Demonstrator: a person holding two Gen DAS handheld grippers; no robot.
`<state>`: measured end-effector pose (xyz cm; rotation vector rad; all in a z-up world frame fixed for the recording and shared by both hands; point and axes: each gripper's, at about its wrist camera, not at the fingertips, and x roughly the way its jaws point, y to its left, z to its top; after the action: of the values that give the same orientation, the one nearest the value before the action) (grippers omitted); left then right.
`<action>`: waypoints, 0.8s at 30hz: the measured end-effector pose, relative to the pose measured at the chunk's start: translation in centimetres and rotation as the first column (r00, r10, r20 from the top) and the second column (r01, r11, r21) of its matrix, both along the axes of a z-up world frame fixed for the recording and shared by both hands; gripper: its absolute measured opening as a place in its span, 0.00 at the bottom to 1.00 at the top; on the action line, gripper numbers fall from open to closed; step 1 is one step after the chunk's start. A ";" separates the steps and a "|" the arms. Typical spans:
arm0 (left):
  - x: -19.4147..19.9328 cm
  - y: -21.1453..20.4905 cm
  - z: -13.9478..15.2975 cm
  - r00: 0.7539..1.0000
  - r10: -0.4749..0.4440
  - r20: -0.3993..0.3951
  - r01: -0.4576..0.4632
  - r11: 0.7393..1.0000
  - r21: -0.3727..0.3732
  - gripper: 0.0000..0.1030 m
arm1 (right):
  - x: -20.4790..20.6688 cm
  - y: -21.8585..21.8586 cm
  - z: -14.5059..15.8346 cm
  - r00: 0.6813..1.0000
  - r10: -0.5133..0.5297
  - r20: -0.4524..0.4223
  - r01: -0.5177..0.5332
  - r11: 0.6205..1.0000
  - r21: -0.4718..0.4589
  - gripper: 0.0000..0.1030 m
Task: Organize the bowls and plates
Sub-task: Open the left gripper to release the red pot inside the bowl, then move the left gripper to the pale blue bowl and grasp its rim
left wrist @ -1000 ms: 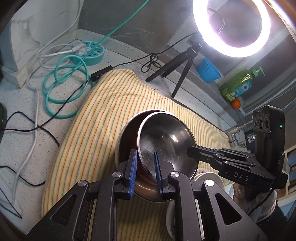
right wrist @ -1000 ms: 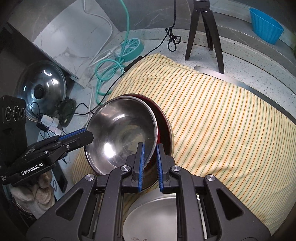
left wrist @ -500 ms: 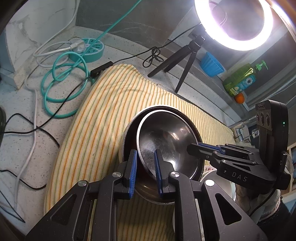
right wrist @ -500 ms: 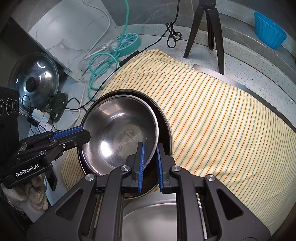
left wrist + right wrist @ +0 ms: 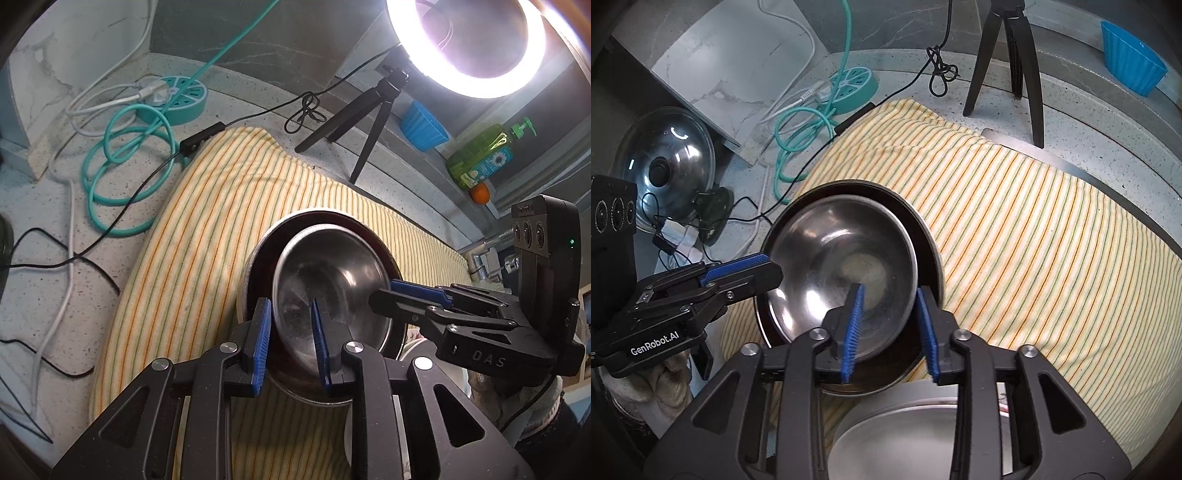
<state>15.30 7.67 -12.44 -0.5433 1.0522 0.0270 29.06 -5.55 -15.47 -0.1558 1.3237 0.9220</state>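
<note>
Risk: steel bowl [image 5: 842,273] sits nested in larger dark bowl [image 5: 923,236] on striped cloth [image 5: 1034,236] over desk. Right tongs [image 5: 890,328] and left tongs [image 5: 290,345] just opened, pads straddling its rim; withdrawal could snag and tip it.

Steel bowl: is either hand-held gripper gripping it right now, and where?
Neither. Both have just been opening: the right hand-held gripper and left hand-held gripper each straddle the steel bowl rim, pads clear. It sits nested in the larger bowl.

Bare striped cloth [image 5: 1034,236] lies open; tripod [image 5: 1015,55] blocks the far edge.
</note>
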 end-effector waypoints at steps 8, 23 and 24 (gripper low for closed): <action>-0.2 -0.3 1.5 0.999 -0.003 0.037 0.003 1.000 0.012 0.22 | -0.2 -0.6 1.4 1.000 0.004 0.007 -0.004 0.999 0.050 0.47; -1.1 -3.4 4.4 0.993 -0.054 0.109 0.053 0.999 0.013 0.32 | 0.3 -6.6 5.6 0.995 -0.093 0.028 0.088 0.987 0.135 0.66; -1.1 -3.7 4.6 0.992 -0.059 0.112 0.058 0.998 0.009 0.32 | 0.4 -7.3 5.8 0.994 -0.103 0.032 0.098 0.985 0.141 0.68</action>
<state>14.17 4.00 -7.84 -0.5034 0.9576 -0.0517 29.47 -12.85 -9.63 0.0010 1.2158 0.9172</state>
